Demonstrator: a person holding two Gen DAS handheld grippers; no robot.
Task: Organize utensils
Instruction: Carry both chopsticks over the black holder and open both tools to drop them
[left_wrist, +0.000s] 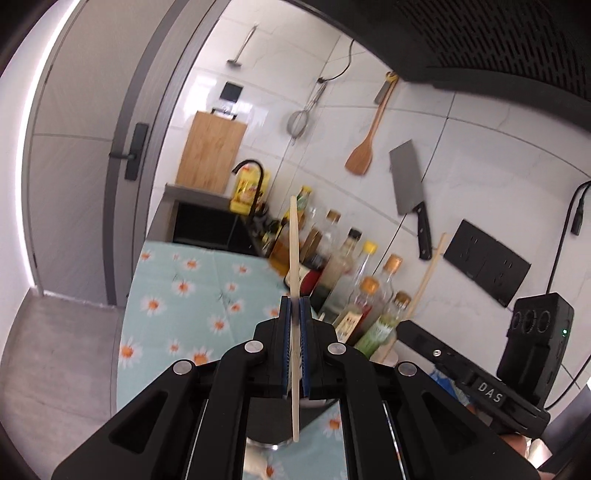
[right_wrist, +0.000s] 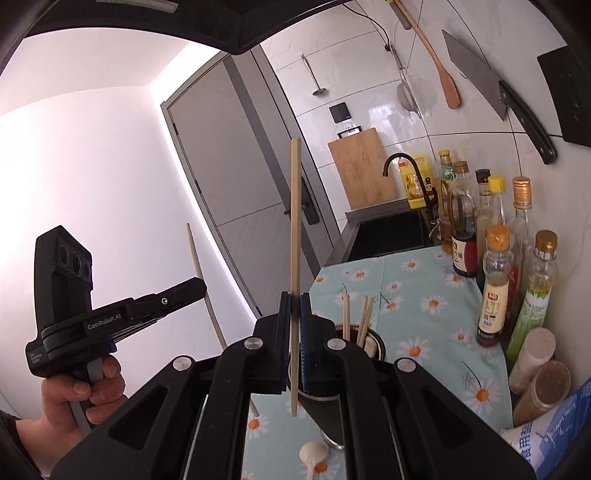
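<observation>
Left gripper (left_wrist: 294, 314): its jaws are closed on one chopstick (left_wrist: 293, 236), which is held upright above the cloth (left_wrist: 177, 295). In the right view the same gripper (right_wrist: 201, 286) is seen at the left, carried by a hand (right_wrist: 74, 391), with the chopstick (right_wrist: 205, 284) crossing it.

Right gripper (right_wrist: 294, 306): its jaws are closed on a second chopstick (right_wrist: 295, 221), also held upright, just beside the cup (right_wrist: 332, 417) and above it. In the left view this gripper (left_wrist: 410, 325) is seen at the right with its chopstick (left_wrist: 428, 280).

Cup: it stands on the cloth near the middle. Three sticks (right_wrist: 360, 317) are already placed in it, and something pale, perhaps a spoon handle (right_wrist: 370, 345), is seen inside too.

Spoon (right_wrist: 312, 454): it lies on the cloth in front of the cup and is not yet put away.

Bottles (right_wrist: 496, 284): they stand at the right along the wall and are not touched.

Done: a part of the chopsticks is judged to be collected in the cup.

Left: the two held chopsticks are not yet inserted, and the spoon on the cloth is still to be picked. Whether more utensils lie outside the views cannot be told.
</observation>
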